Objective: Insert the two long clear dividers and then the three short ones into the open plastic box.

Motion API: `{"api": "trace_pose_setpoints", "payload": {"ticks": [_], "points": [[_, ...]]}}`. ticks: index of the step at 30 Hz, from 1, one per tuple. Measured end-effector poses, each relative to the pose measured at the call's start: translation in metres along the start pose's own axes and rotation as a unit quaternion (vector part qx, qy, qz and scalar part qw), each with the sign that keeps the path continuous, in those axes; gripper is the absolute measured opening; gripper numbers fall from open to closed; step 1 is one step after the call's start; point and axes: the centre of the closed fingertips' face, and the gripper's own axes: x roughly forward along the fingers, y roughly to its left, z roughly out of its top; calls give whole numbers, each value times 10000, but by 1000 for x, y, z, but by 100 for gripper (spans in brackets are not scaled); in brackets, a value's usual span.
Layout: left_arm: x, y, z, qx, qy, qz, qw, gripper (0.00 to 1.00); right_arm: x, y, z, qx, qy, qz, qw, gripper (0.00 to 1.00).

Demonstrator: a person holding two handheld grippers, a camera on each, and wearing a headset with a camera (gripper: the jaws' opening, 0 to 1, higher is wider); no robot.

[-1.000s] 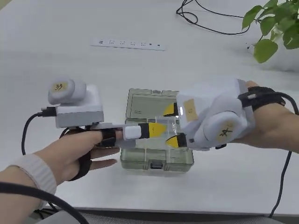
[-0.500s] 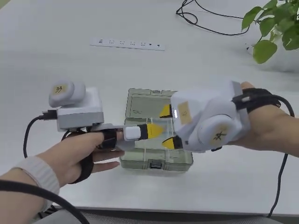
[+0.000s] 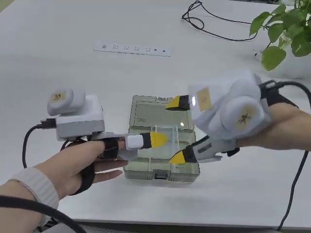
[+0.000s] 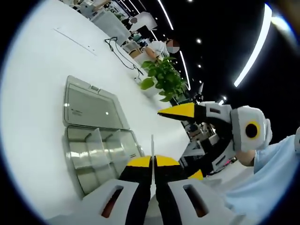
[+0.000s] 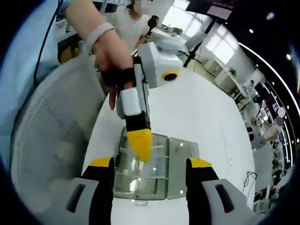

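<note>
My left gripper (image 4: pixel 152 161) has its jaws pinched flat on a clear divider (image 4: pixel 152 144). I see the divider edge-on, as a thin line rising straight out between the yellow tips, so I cannot tell from this angle whether it is a long piece or a short one. My right gripper (image 5: pixel 150 164) has its jaws spread wide with nothing between them. The left gripper's tip sits ahead of them and between them, hanging just above the box (image 5: pixel 140 191).

From the left jaws the box lies ahead, below tip level, and off toward the left of the left gripper view. Its lid (image 4: pixel 91 105) is laid open flat beyond it. Clear partitions (image 4: pixel 93 140) already stand inside and split the box into cells, so I judge this to be one of the later pieces.

To do this well I would:
- roll the left wrist until the sheet's lower edge runs square to the pair of slots it belongs in;
- bring it down level over the box, not corner-first;
- use the right jaws to steady the free end or the box wall.

Clear plastic against clear plastic is hard to read from here. I'd go slowly and check that both ends are seated before letting go.
</note>
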Motion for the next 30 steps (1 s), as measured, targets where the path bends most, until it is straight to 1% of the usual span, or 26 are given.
{"api": "trace_pose_setpoints", "payload": {"ticks": [2, 3, 4, 5, 6, 8, 9, 10, 11, 12, 13, 14, 15, 17, 19, 21, 23, 24, 25, 26, 27, 28, 30], "points": [[-1, 0, -1, 191, 84, 2, 9998, 0, -7, -6, -2, 243, -17, 62, 9997, 62], [-2, 1, -3, 449, 158, 23, 9989, 0, -12, -10, -4, 243, 12, 130, 9996, 59], [-3, 1, -4, 598, 197, 23, 9980, 0, -16, -14, -5, 325, 17, 147, 9994, 55], [-4, -1, -5, 688, 223, -17, 9974, 0, -18, -14, -4, 424, -27, 207, 9989, 52], [-4, -3, -7, 674, 251, -58, 9974, 0, -20, -12, -3, 518, -64, 331, 9981, 49], [-6, -5, -8, 917, 292, -135, 9953, 0, -22, -11, -2, 658, -89, 473, 9967, 45], [-7, -6, -11, 1046, 361, -160, 9937, 0, -22, -11, -3, 716, -91, 584, 9957, 43], [-8, -7, -13, 1138, 426, -193, 9924, 0, -22, -9, -2, 735, -92, 670, 9950, 41], [-9, -9, -15, 1301, 477, -234, 9901, 0, -22, -6, -2, 736, -62, 783, 9942, 38], [-9, -11, -16, 1385, 528, -278, 9886, 0, -22, -4, -2, 736, -36, 862, 9935, 34], [-10, -12, -17, 1432, 538, -300, 9878, 0, -21, 1, -1, 693, 20, 986, 9927, 31], [-11, -14, -18, 1507, 566, -345, 9864, 0, -20, 3, 0, 713, 37, 1047, 9919, 29], [-12, -16, -19, 1587, 576, -394, 9849, 0, -18, 7, 0, 740, 80, 1168, 9904, 29], [-14, -20, -19, 1758, 601, -482, 9814, 0, -15, 16, 3, 803, 104, 1401, 9868, 27], [-15, -24, -20, 2018, 662, -581, 9755, 0, -9, 20, 3, 811, 159, 1553, 9844, 25], [-16, -26, -22, 2155, 736, -601, 9719, 0, -9, 22, 4, 744, 235, 1642, 9833, 22], [-17, -26, -23, 2220, 760, -618, 9701, 0, -8, 25, 5, 743, 311, 1723, 9817, 21], [-18, -25, -23, 2332, 741, -608, 9677, 0, -8, 28, 6, 782, 344, 1839, 9792, 21], [-19, -27, -24, 2448, 736, -636, 9647, 0, -8, 30, 6, 801, 373, 1904, 9777, 20], [-19, -28, -24, 2478, 740, -635, 9639, 0, -8, 32, 6, 785, 395, 1973, 9764, 20], [-19, -28, -24, 2538, 736, -643, 9623, 0, -8, 35, 7, 794, 402, 2053, 9747, 19], [-19, -30, -23, 2639, 705, -670, 9596, 0, -8, 37, 7, 900, 443, 2148, 9715, 18], [-19, -32, -23, 2808, 688, -698, 9547, 0, -7, 41, 6, 951, 506, 2269, 9679, 17]]}}
